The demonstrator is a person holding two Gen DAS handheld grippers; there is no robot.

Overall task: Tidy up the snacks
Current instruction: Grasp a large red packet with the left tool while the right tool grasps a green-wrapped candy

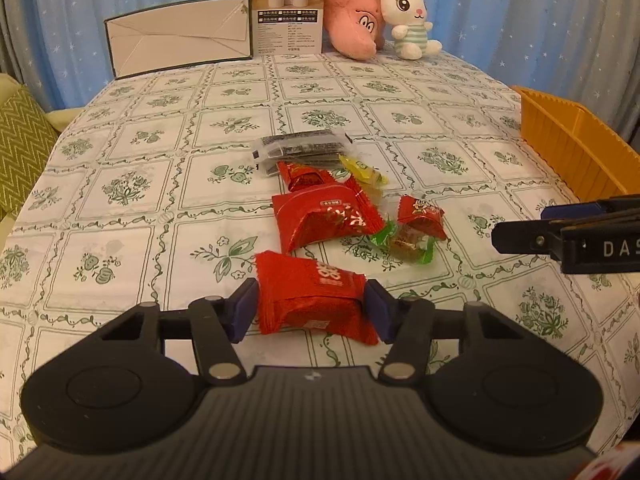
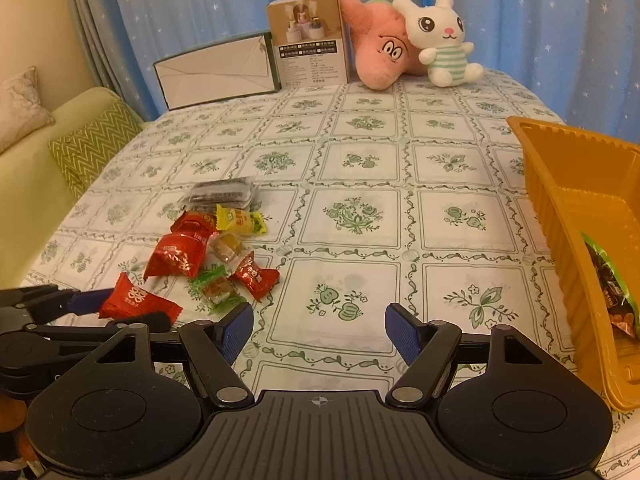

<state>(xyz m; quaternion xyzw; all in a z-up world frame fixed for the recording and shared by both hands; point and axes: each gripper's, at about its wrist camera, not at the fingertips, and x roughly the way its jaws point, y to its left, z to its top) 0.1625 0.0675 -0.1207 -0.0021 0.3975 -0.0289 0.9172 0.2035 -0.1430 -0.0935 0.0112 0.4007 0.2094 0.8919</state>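
Note:
My left gripper is shut on a red snack packet, low over the table; the packet also shows in the right wrist view. Beyond it lies a pile of snacks: a bigger red packet, a small red packet, a green-wrapped candy, a yellow packet and a dark packet. My right gripper is open and empty above bare tablecloth. An orange tray at the right holds a green-edged snack bag.
At the table's far edge stand a white folded box, a brown product box, a pink plush and a white rabbit plush. A sofa with a green zigzag cushion is left of the table.

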